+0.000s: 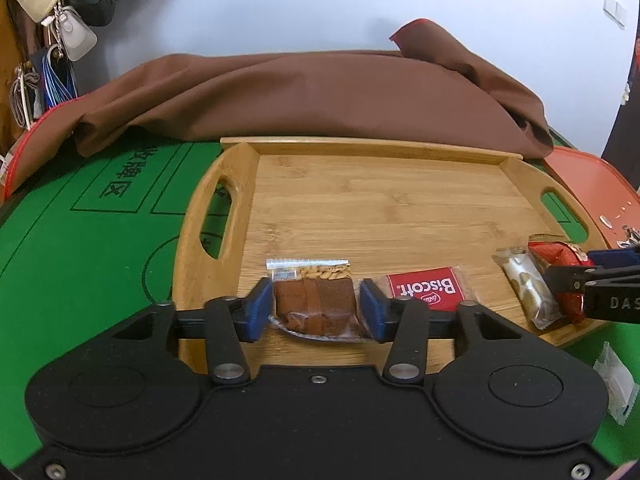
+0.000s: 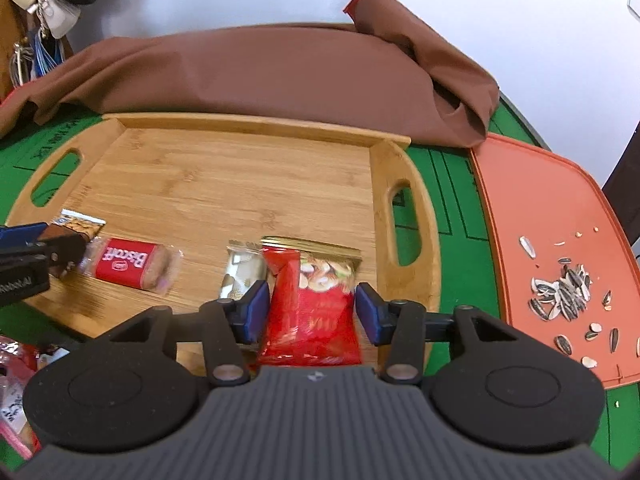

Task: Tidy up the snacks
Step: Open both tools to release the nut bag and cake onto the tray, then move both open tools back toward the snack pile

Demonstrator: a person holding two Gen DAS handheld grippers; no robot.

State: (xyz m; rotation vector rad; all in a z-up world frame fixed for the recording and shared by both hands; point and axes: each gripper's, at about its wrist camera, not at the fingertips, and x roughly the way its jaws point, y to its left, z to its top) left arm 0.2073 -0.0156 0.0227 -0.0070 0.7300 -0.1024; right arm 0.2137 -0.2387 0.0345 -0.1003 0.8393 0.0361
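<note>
Both grippers angled down over the tray (image 1: 400, 200). Left gripper (image 1: 316, 306) sat open around the cake pack (image 1: 316, 300); right gripper (image 2: 308, 312) was open too, straddling the red bag (image 2: 316, 304), pads off it.

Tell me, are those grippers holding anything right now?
No. The brown cake lies between the left gripper pads, the red packet between the right gripper pads, both released.

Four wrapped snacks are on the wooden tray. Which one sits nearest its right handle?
The red nut packet, between the right hand-held gripper's blue pads. The silver-wrapped bar, red Biscoff biscuit and brown cake lie further left.
</note>
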